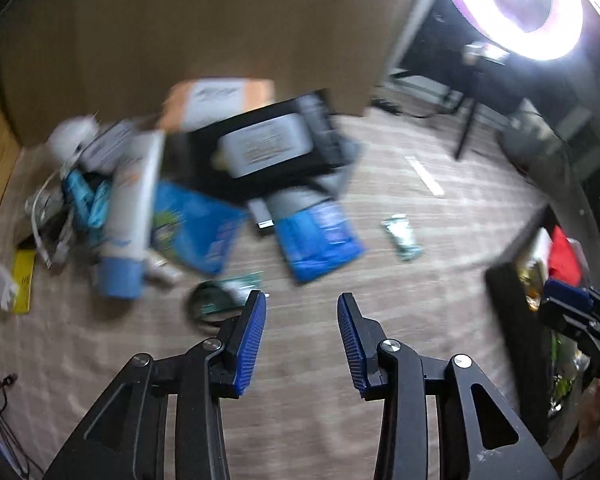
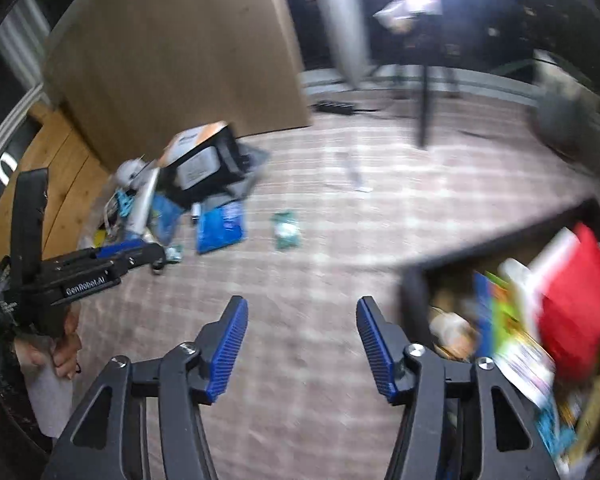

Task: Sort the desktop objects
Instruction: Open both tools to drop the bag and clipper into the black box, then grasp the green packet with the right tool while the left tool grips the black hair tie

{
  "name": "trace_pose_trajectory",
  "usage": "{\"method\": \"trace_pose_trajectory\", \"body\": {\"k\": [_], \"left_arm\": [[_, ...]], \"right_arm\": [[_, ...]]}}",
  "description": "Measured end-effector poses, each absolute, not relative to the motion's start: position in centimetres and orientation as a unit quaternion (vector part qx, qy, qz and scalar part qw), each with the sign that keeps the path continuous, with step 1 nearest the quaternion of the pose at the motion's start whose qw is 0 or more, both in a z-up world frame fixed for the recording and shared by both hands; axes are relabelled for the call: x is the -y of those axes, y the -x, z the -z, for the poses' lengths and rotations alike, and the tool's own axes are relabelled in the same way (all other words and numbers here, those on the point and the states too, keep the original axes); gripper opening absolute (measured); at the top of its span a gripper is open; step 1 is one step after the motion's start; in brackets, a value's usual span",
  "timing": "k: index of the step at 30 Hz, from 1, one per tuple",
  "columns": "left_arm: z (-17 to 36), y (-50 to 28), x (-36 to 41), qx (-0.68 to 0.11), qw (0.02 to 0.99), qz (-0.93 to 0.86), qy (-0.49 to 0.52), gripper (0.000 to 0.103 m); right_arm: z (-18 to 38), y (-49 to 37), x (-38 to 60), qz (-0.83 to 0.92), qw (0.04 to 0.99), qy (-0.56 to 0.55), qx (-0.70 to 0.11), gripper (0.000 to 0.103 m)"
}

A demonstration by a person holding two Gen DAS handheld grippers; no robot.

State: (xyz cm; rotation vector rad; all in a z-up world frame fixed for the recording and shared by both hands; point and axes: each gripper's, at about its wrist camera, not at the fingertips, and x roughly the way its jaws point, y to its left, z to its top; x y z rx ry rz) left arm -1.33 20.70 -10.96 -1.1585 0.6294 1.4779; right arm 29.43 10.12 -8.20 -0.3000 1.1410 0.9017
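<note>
A pale checked cloth covers the tabletop point(image 1: 380, 360), with a tall brown cardboard panel point(image 1: 180, 40) standing at its far edge and a bright ring lamp point(image 1: 520, 0) beyond. Against the foot of that panel lies the unsorted heap: a white plastic tube with a blue cap point(image 1: 130, 216) whose long axis runs toward the viewer, a black tray holding a white labelled box point(image 1: 268, 148), and two blue foil packets point(image 1: 320, 240), one on either side of centre. Right of the heap, apart from it, one small green sachet point(image 1: 402, 236) lies alone, its long axis pointing roughly away from the cameras. Well to the right of the heap stands a dark bin point(image 2: 416, 292) already stuffed with packets, a red one on top.

The left gripper point(image 1: 302, 316) hangs with jaws spread and nothing between them, the heap ahead and to its left. The right gripper point(image 2: 302, 320) is likewise spread and empty, beside the bin. The left hand looks nearer the heap; the sachet sits between both.
</note>
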Motion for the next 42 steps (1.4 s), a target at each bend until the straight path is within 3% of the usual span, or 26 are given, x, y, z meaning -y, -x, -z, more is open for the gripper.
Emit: {"method": "trace_pose_trajectory", "body": {"k": [4,12,20,28,31,38,42], "left_arm": [[13.2,4.3,-20.4,-0.263,0.530,-0.621,0.515,0.043],[15.7,7.4,-21.3,-0.246,0.503,-0.613,0.558,0.062],[16.7,6.7,-22.6,-0.259,0.500,-0.597,0.571,0.066],[17.2,4.3,-23.1,-0.325,0.492,-0.611,0.528,0.065],[17.1,3.9,-22.6,-0.330,0.490,-0.621,0.515,0.054],[16.7,3.9,-20.9,-0.326,0.486,-0.637,0.501,0.019],[16.5,3.9,-19.7,-0.306,0.488,-0.638,0.512,0.009]], "right_arm": [[10.5,-30.2,-15.9,-0.418,0.718,0.178,-0.528,0.053],[15.6,-33.5,-21.4,-0.385,0.694,0.220,-0.567,0.053],[17.8,-35.3,-22.3,-0.365,0.688,0.223,-0.587,0.053],[18.3,-35.6,-23.3,-0.358,0.686,0.253,-0.581,0.053],[18.3,-35.5,-23.1,-0.357,0.686,0.258,-0.579,0.051],[18.0,-35.2,-22.1,-0.354,0.689,0.287,-0.564,0.022],[17.9,-34.9,-21.4,-0.356,0.691,0.287,-0.560,0.021]]}}
